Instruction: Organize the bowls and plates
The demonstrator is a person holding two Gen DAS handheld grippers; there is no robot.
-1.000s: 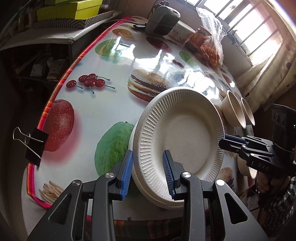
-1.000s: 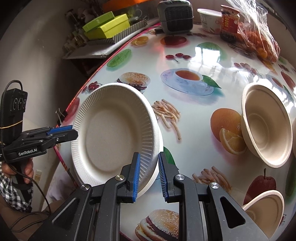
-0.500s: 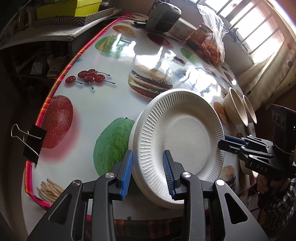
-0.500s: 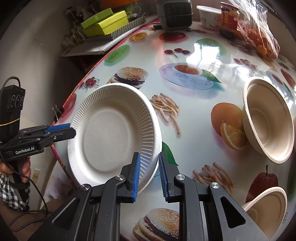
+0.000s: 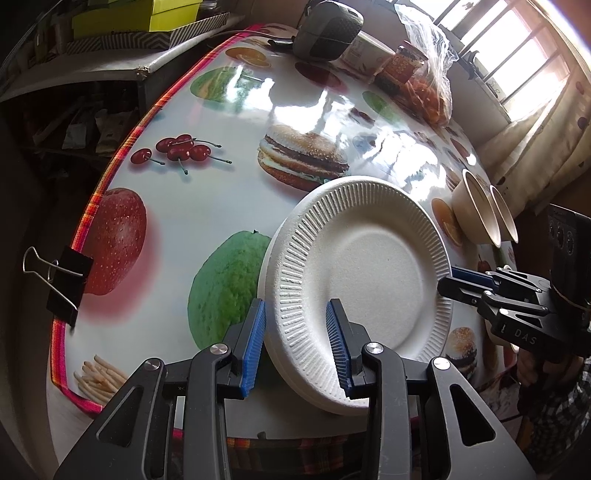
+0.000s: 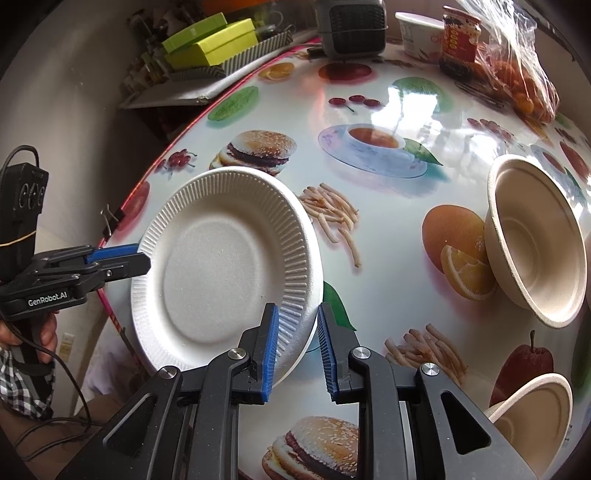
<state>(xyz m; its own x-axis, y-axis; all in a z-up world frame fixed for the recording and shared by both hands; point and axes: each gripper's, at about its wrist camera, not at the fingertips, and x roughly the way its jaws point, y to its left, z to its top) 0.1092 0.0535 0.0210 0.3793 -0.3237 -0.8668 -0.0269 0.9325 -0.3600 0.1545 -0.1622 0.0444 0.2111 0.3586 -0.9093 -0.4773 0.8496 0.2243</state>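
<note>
Counter point(image 5: 229, 206) is wearing a glossy printed cloth w/ burgers, cherries, fries, fruit pics, red plaid trim along the edge; window glare is bouncing off it. A black binder clip point(image 5: 62, 284) is pinching the cloth at the edge. Window point(image 5: 517, 48) w/ bars and a pale curtain is sitting at the far right of left wrist view. A side shelf point(image 6: 177, 88) beside the counter is carrying lime-green boxes point(image 6: 210, 44) on a chevron-pattern tray.

At the far end of the counter: a grey heater/fan unit point(image 6: 351, 26), a white tub point(image 6: 421, 35), a red-label jar point(image 6: 460, 42), and a clear plastic bag point(image 6: 517, 66) holding orange-ish food, contents not clear.

Plates point(image 6: 225, 269): white ribbed paper plates are lying stacked near the counter's near edge, at least 2 edges showing, overhanging the edge a bit. Nothing in the top one.

Bowls: a beige paper bowl point(image 6: 535, 240) is resting tipped on its side over the orange print, empty inside; a 2nd rim is showing just behind it in left wrist view. Another bowl point(image 6: 532, 410) is lying low at the right, partly behind the right gripper body.

Left gripper point(image 5: 295, 343): fingers are apart, straddling the plate stack's rim, not clamped. Right gripper point(image 6: 295, 350): fingers are also apart, one over the plate rim, one outside it, gaps showing.
</note>
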